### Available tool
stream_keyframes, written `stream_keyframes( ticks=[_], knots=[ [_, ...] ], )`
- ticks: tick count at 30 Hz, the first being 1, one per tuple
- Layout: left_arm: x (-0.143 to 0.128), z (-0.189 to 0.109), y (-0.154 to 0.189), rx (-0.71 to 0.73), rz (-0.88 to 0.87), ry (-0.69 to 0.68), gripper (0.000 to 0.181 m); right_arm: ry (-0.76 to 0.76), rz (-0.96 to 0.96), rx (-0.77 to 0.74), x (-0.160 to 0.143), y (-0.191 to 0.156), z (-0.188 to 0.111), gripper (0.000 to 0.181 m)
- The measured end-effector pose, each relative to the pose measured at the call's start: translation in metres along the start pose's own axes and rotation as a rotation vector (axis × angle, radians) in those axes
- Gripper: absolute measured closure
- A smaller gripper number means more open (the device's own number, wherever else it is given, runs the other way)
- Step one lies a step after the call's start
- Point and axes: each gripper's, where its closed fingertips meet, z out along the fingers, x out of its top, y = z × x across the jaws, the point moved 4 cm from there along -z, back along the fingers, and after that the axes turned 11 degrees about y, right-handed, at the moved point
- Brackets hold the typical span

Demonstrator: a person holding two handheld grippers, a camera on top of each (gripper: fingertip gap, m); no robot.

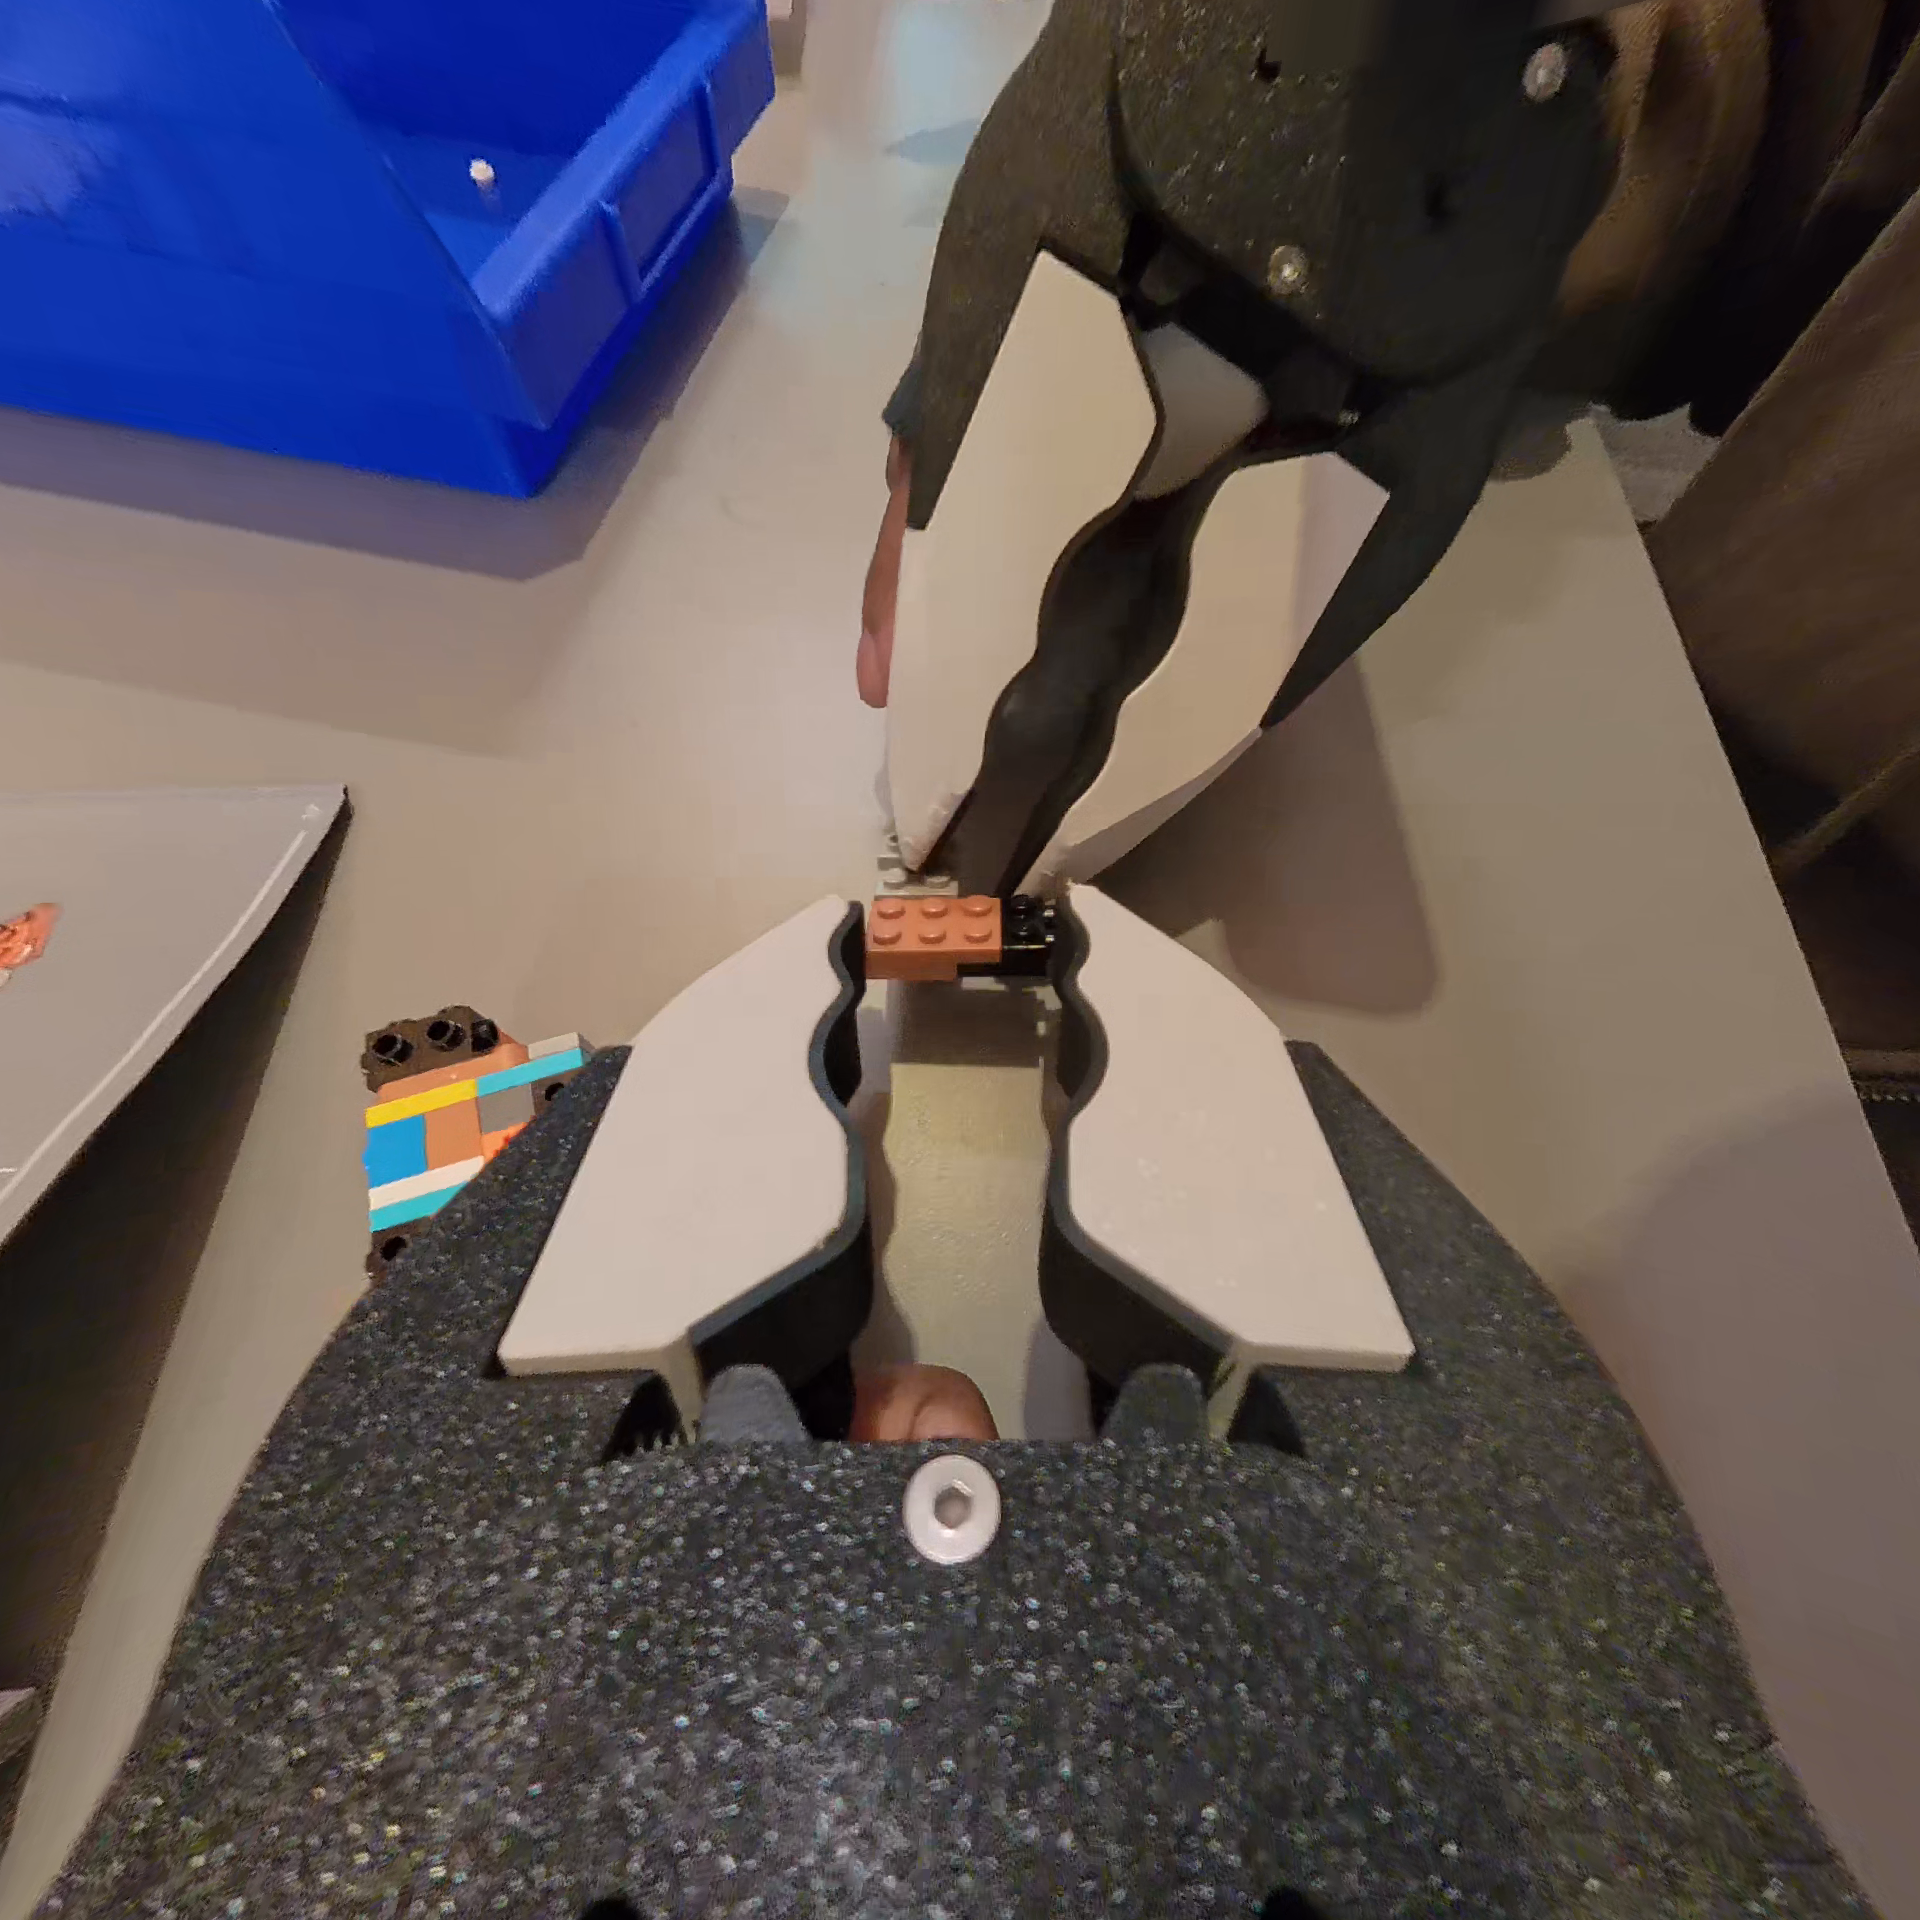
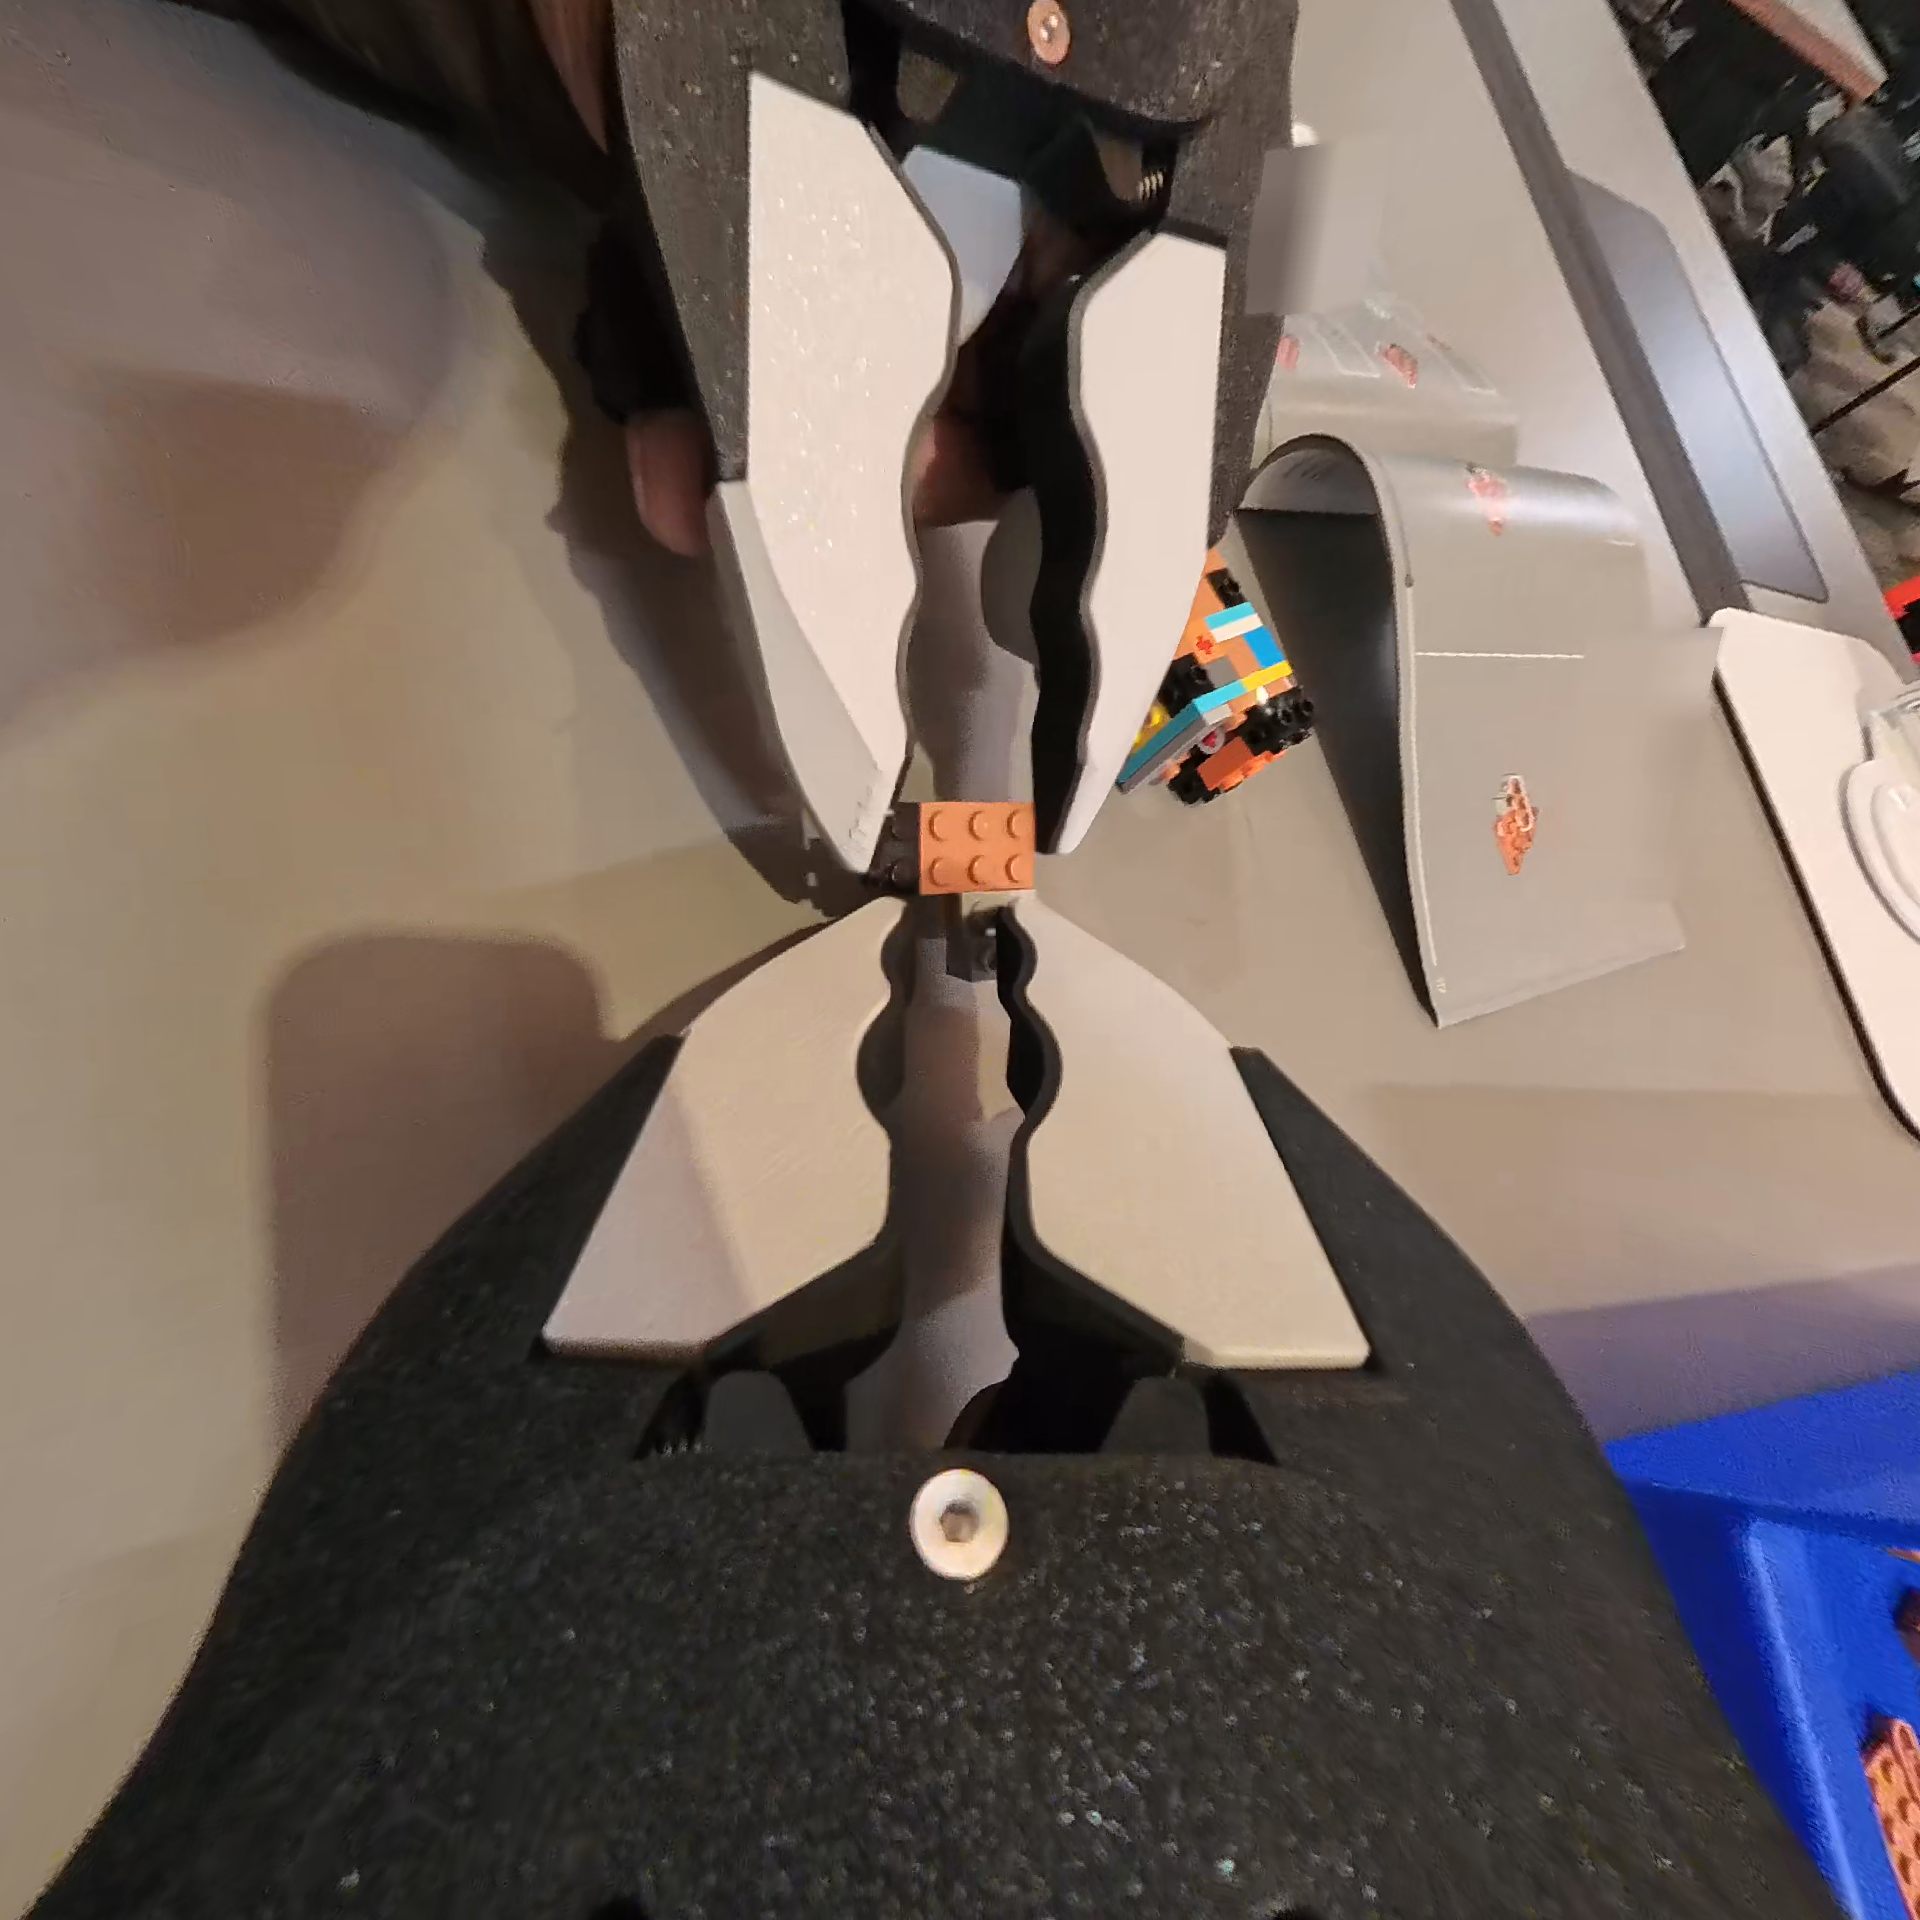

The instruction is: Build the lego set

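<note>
My left gripper (image 1: 961,940) is shut on a small assembly: an orange-brown brick (image 1: 933,935) joined to a black piece (image 1: 1031,928), held above the table. My right gripper (image 1: 987,868) comes in from the far side, tip to tip with the left one. It is shut on a small grey plate (image 1: 914,881) that touches the brick's far edge. In the right wrist view, my right gripper (image 2: 956,920) pinches the grey plate (image 2: 961,954) just below the orange-brown brick (image 2: 977,850), which sits between the left gripper's tips (image 2: 956,842).
A partly built multi-coloured model (image 1: 457,1122) lies on the table beside the left gripper; it also shows in the right wrist view (image 2: 1226,686). A grey instruction booklet (image 2: 1507,727) curls up next to it. A blue bin (image 1: 416,208) stands behind. The table edge (image 1: 1714,727) runs along the right. Left and right tips are no more than a few centimetres apart.
</note>
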Motion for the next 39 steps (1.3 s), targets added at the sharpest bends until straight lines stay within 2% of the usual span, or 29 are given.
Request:
stream_keyframes(
  ticks=[9,10,13,17,27,34,39],
  knots=[
    [0.008,-0.002,-0.003,0.019,0.007,0.072,0.147,0.057,-0.015,-0.039,0.004,0.003,-0.003,0.165],
    [0.010,-0.004,-0.003,0.022,0.014,0.092,0.181,0.063,-0.028,-0.049,0.004,0.004,-0.004,0.165],
    [0.018,-0.009,-0.006,0.017,-0.020,0.176,0.181,0.075,-0.071,-0.080,0.007,0.006,-0.005,0.165],
    [0.007,-0.009,-0.010,0.028,-0.015,0.088,0.180,0.061,-0.073,-0.068,0.004,0.004,-0.005,0.164],
    [0.007,-0.009,-0.012,0.091,0.038,0.082,0.175,0.064,-0.004,-0.052,-0.002,0.008,-0.003,0.164],
    [0.004,-0.017,0.006,-0.074,0.113,0.058,0.163,0.114,-0.004,0.048,0.002,0.001,-0.006,0.164],
    [0.010,-0.033,0.048,-0.349,0.207,0.072,0.160,0.243,-0.097,0.304,0.022,-0.034,-0.021,0.166]
  ],
)
